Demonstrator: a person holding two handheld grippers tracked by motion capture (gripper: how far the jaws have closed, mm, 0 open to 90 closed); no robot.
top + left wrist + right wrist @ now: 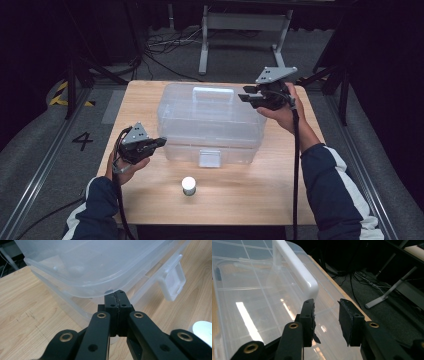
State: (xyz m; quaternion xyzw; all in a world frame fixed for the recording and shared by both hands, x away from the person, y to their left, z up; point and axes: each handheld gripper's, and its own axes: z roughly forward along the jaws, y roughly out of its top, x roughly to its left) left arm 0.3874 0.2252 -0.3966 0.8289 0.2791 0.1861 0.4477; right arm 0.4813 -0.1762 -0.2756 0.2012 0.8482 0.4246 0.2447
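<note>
A clear plastic box point(210, 120) with a shut lid stands in the middle of the wooden table point(250, 195). It has a white handle point(213, 92) on top and a white latch point(209, 158) at the front. My left gripper point(159, 142) is at the box's front left corner. In the left gripper view its jaws are shut together with nothing between them, and the tips point(117, 296) sit right under the lid's rim point(82, 265). My right gripper point(245, 96) hovers over the lid's right end. It is open point(326, 305) and empty, just short of the handle's end point(294, 265).
A small white cylinder point(188, 185) stands on the table in front of the latch; its edge shows in the left gripper view point(203, 331). Behind the table are cables and a grey stand's legs point(240, 30) on the floor. Metal rails run along both sides.
</note>
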